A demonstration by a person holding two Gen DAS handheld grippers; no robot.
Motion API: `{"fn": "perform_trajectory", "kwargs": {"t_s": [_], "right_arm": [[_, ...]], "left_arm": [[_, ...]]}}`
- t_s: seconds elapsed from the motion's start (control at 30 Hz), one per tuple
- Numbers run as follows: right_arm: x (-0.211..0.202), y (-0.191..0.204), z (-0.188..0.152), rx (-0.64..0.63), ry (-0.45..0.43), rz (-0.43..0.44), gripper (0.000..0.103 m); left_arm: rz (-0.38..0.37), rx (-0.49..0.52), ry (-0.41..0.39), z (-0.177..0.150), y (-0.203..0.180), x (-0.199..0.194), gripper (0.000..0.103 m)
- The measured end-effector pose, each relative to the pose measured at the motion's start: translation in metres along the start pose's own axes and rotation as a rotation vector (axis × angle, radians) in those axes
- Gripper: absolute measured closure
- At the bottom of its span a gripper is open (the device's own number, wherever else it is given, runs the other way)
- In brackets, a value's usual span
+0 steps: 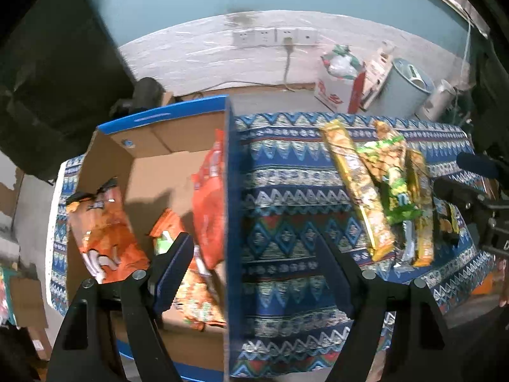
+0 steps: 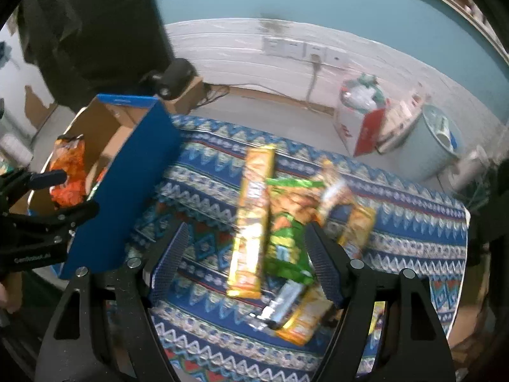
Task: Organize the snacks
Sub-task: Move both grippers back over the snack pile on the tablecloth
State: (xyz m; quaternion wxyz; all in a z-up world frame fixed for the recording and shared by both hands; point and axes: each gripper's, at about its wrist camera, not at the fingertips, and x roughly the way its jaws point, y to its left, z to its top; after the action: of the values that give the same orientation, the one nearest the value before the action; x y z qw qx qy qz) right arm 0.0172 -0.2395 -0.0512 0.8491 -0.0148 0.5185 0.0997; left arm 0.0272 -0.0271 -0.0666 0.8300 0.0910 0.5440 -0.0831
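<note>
A blue cardboard box (image 1: 230, 191) stands open on the left of the patterned tablecloth (image 1: 286, 191). Orange snack bags (image 1: 105, 232) lie inside it. My left gripper (image 1: 254, 251) is open and empty, straddling the box's right wall. A pile of yellow and green snack packs (image 1: 381, 191) lies on the cloth to the right. In the right wrist view my right gripper (image 2: 245, 242) is open and empty just above that pile, with a long yellow pack (image 2: 251, 222) and a green bag (image 2: 286, 238) between its fingers. The box (image 2: 127, 191) stands at the left.
The left gripper's body (image 2: 38, 222) shows at the left of the right wrist view. Behind the table are a white and red carton (image 1: 337, 92), a grey bin (image 1: 404, 89), wall sockets (image 1: 273, 36) and a dark object (image 1: 146, 90).
</note>
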Motion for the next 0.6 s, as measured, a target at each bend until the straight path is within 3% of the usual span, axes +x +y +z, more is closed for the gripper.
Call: {"fn": "perform_trajectory", "kwargs": {"t_s": [0.3,0.6], "right_arm": [[0.002,-0.058,-0.025,0.103,0.037,-0.056,0.027],[0.024,-0.115,-0.061,0.226,0.136,-0.110,0.027]], "left_arm": [[-0.020,0.048,0.059,-0.001,-0.039,0.017,0.023],[-0.028,0.082,0.106,0.001,-0.069,0.036,0.023]]}}
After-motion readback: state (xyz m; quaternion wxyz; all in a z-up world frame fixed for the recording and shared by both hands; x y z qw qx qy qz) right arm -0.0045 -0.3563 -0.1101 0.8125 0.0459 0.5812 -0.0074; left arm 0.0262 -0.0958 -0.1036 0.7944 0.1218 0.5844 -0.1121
